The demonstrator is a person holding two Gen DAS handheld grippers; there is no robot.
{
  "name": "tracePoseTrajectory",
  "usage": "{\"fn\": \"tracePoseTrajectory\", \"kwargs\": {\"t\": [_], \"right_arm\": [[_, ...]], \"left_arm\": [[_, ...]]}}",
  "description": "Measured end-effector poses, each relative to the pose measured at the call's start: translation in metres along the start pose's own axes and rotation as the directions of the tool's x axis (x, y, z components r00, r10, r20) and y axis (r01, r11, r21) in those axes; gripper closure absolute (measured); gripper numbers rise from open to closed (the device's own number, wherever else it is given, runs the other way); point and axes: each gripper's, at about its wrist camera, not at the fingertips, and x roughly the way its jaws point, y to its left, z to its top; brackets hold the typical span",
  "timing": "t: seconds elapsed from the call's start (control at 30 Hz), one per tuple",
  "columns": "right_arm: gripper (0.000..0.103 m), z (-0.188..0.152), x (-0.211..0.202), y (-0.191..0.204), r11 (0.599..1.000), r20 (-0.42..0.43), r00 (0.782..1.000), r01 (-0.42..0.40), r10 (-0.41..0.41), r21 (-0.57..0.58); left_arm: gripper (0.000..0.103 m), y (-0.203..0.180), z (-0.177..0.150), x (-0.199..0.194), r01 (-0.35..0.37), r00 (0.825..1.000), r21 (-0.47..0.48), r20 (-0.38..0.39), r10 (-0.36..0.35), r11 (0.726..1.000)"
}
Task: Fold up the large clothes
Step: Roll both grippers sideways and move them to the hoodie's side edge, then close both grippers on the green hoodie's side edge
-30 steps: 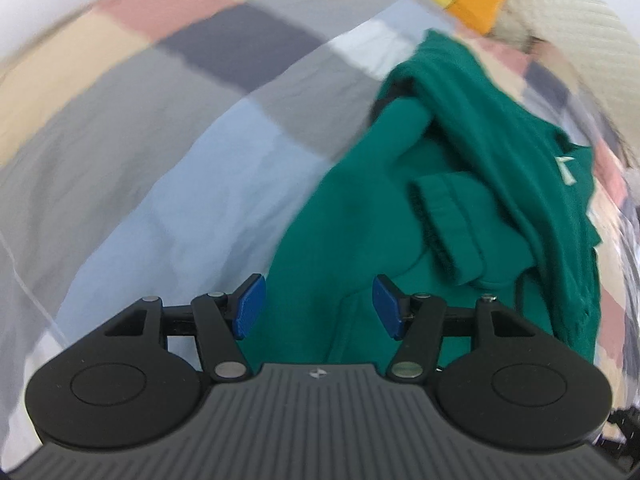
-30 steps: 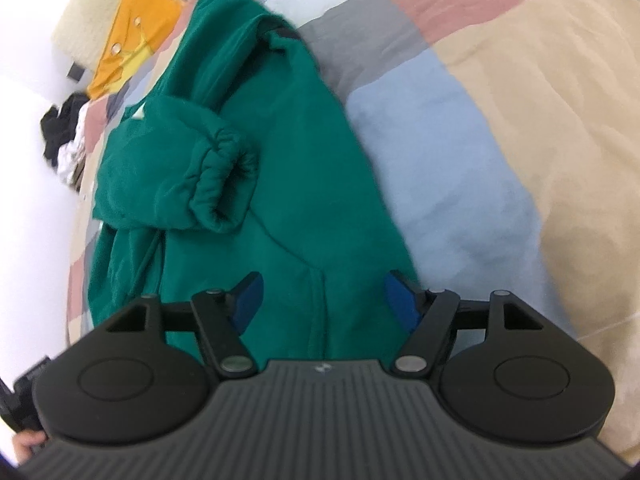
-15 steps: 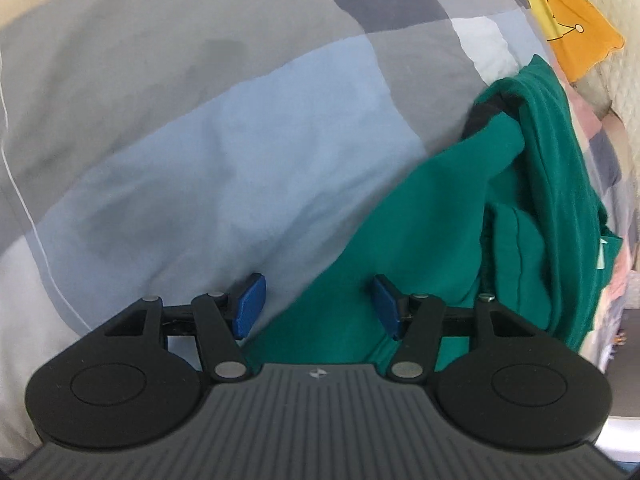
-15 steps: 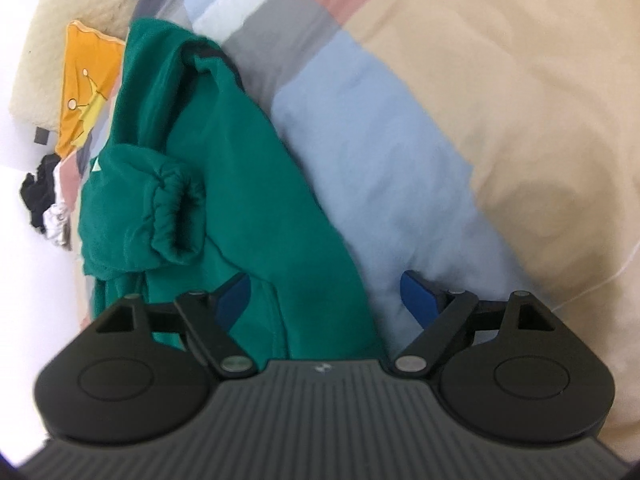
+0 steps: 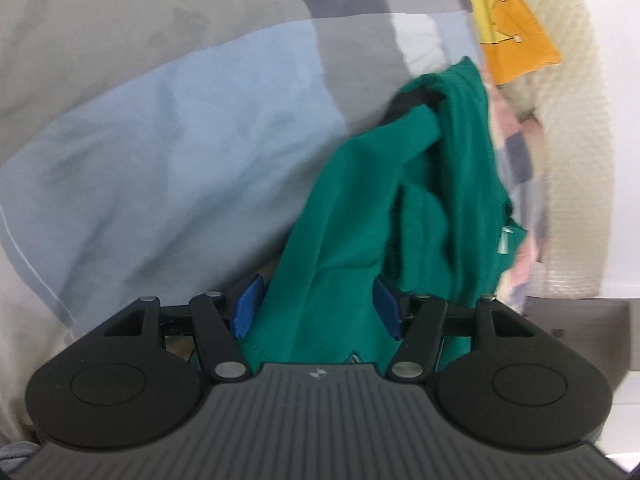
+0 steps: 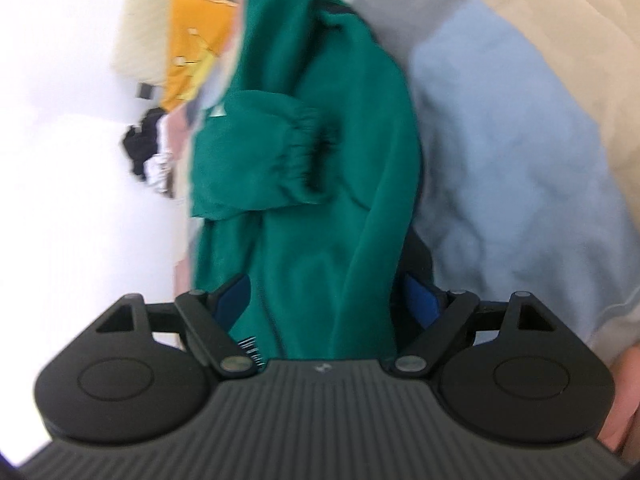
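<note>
Left wrist view: the left hand-held gripper (image 5: pixel 316 306) angles down toward a bed (image 5: pixel 168 152) covered in grey, blue and beige patchwork. Its blue pads (image 5: pixel 248 306) stand partly open, with the near edge of a green sweatshirt (image 5: pixel 400 208) rising between them; the pads do not appear to press the cloth. The sweatshirt lies right of centre, running away toward an orange cloth (image 5: pixel 516 36) at the far end. To do this step well, the pads should probably close on the hem only, not on the bedcover beneath.

Right wrist view: the right hand-held gripper (image 6: pixel 326 300) also tilts downward, jaws wide apart. The green sweatshirt (image 6: pixel 320 128) stands between them, untouched as far as the blur allows. A gathered cuff (image 6: pixel 304 152) lies folded across the body of the garment. Dark clothes (image 6: pixel 140 152) sit far left. Both grips would likely need to match in height for an even fold.
</note>
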Motion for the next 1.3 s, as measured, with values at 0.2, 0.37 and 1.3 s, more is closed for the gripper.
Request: {"fn": "tracePoseTrajectory", "kwargs": {"t": [0.2,0.37,1.3], "right_arm": [[0.019,0.004,0.009,-0.008,0.992,-0.007,0.993,0.116,-0.115,0.048],[0.020,0.004,0.016,-0.015,0.972,0.005,0.975,0.222,-0.223,0.079],[0.066,-0.022,0.033,-0.005,0.954,0.034,0.953,0.301,-0.300,-0.006]], "left_arm": [[0.038,-0.010,-0.005,0.001,-0.106,0.994,0.043,0.032,0.104,0.993],[0.038,0.001,0.001,0.007,-0.166,0.985,0.001,0.045,0.166,0.986],[0.064,-0.028,-0.015,0.043,-0.367,0.920,0.221,-0.055,0.388,0.903]]}}
